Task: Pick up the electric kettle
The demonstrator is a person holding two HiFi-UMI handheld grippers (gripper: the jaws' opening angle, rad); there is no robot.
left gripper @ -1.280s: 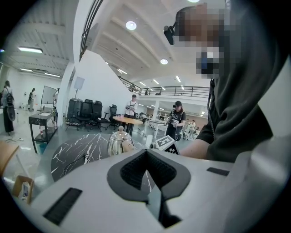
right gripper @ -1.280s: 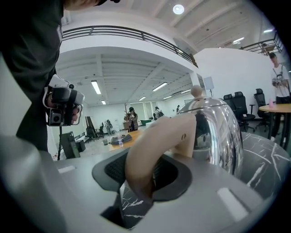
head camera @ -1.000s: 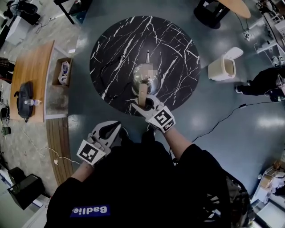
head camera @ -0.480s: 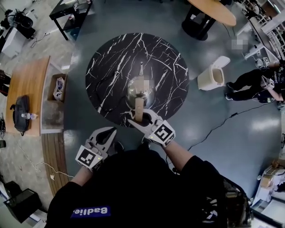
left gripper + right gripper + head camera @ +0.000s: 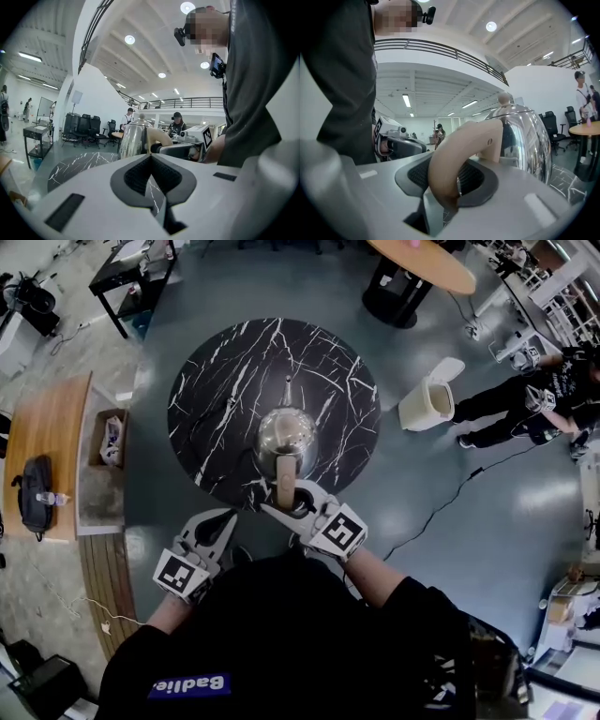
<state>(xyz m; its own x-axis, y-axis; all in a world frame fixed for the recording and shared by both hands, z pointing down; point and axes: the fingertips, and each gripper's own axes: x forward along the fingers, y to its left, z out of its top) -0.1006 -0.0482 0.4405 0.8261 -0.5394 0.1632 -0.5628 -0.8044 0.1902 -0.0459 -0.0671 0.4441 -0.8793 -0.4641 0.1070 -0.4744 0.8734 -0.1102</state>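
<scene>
A shiny steel electric kettle [image 5: 286,432] with a thin spout and a tan handle [image 5: 285,479] hangs over the near part of the round black marble table [image 5: 225,381]. My right gripper [image 5: 292,501] is shut on that handle from the near side. In the right gripper view the handle [image 5: 454,150] runs between the jaws of the right gripper [image 5: 450,187], with the kettle body [image 5: 525,136] beyond. My left gripper [image 5: 216,526] hovers to the left of it, shut and holding nothing. The left gripper view shows the left gripper [image 5: 150,159] with the kettle [image 5: 133,138] ahead.
A white bin [image 5: 427,401] stands on the floor right of the table. A wooden bench [image 5: 42,442] with a black bag [image 5: 33,482] and a box [image 5: 108,439] are at the left. A cable [image 5: 441,507] crosses the floor; people [image 5: 525,404] stand at the right.
The right gripper has risen with the kettle, which now looks nearer and larger against the table. The left gripper stays beside it, much as before.
</scene>
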